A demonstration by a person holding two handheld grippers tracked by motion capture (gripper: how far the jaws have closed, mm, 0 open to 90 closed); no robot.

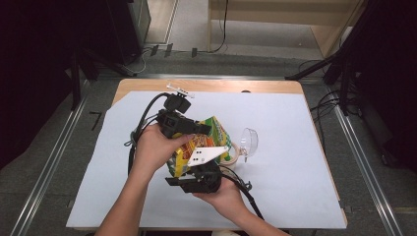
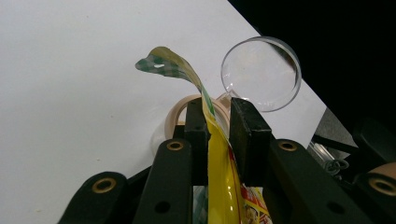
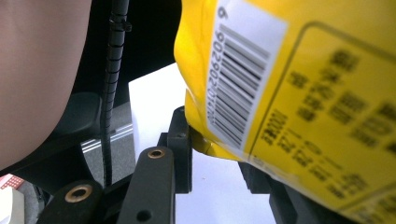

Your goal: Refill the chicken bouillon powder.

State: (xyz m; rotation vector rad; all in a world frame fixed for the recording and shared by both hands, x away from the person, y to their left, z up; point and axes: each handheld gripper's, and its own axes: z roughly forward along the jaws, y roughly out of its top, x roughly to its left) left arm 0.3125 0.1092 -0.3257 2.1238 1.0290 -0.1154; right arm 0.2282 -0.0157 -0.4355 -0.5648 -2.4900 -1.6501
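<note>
Both forearms come in from the near edge of the table, and the two hands meet over the middle of the white sheet (image 1: 295,162). The left hand (image 1: 155,147) wraps around the top of the left gripper (image 1: 196,129), wrist bent, so the tool points toward the far right. The right hand (image 1: 221,191) cups the right gripper (image 1: 194,172) from beneath, palm up, with its grey three-cornered plate facing the camera and its jaws aimed away from the person.

Between the two tools hangs the snack bag (image 1: 204,142), held clear of the sheet and tilted. The left gripper (image 2: 218,126) has its jaws pressed together on the bag's thin sealed edge; a curled strip with a green check pattern rises past the jaw tips. The right gripper (image 3: 215,135) sits at the bag's lower corner, which dips between its jaws, but the bag covers the far jaw, so I cannot tell whether they pinch it.

The snack bag (image 3: 299,93) is glossy yellow, with green and orange print on the front and a white barcode label and blurred lettering on the back.

Just beyond the left jaw tips lie a tan tape roll (image 2: 180,112) and a clear round lid (image 2: 261,72), close together on the sheet.
</note>
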